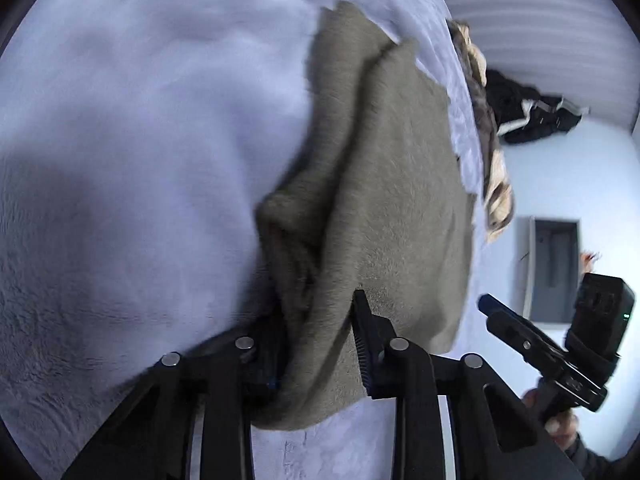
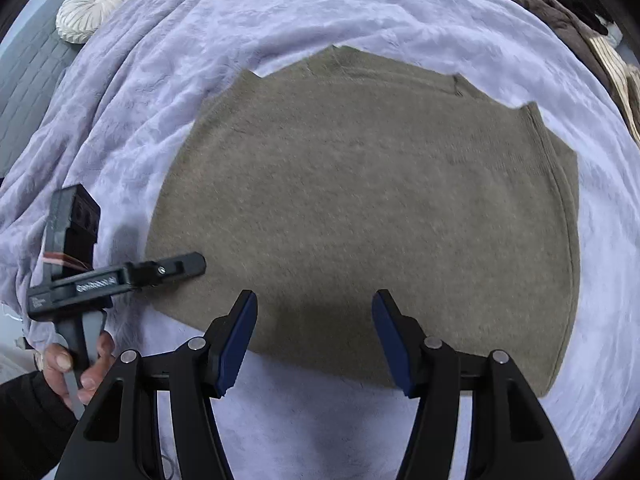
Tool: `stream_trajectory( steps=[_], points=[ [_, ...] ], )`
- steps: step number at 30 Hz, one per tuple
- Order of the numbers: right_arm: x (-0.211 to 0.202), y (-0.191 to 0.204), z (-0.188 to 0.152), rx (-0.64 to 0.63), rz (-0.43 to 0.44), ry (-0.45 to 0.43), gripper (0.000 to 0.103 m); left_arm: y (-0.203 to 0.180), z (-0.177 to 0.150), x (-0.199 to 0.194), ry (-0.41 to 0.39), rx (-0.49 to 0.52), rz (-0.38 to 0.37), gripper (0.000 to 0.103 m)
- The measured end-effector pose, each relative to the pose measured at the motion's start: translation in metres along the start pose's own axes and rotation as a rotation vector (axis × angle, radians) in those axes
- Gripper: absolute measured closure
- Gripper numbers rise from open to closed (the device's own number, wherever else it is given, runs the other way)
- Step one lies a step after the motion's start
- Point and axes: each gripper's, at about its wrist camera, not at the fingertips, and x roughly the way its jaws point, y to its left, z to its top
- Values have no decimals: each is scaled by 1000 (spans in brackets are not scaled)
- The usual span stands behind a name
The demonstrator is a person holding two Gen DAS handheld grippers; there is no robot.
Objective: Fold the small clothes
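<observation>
Left claw pinches a bunched edge of the sweater on the blanket; right claw hangs open, empty. Thin bite could slip.

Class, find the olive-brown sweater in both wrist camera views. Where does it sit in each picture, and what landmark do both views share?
Left wrist view: the sweater runs from top centre to bottom centre, bunched between the left gripper fingers.
Right wrist view: the sweater lies flat across the centre, beyond the open right gripper.
Shared landmark: the lilac blanket beneath it.
</observation>
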Motion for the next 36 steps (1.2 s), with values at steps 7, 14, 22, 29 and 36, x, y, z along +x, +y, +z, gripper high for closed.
stream_trajectory(
  steps=[7, 14, 22, 29, 36],
  points=[
    [30, 45, 60, -70, 50, 27, 39, -18, 2, 6, 20, 51, 35, 84],
    [85, 105, 118, -79, 31, 59, 39, -25, 0, 7, -9, 63, 60, 85],
    [138, 149, 143, -129, -117, 117, 17, -39, -1, 10, -16, 120, 131, 85],
    [120, 126, 142, -144, -81, 143, 85, -72, -7, 6, -28, 197, 193, 87],
    [81, 99, 139, -68, 57, 96, 86, -104, -12, -1, -56, 208, 180, 87]
  ],
)
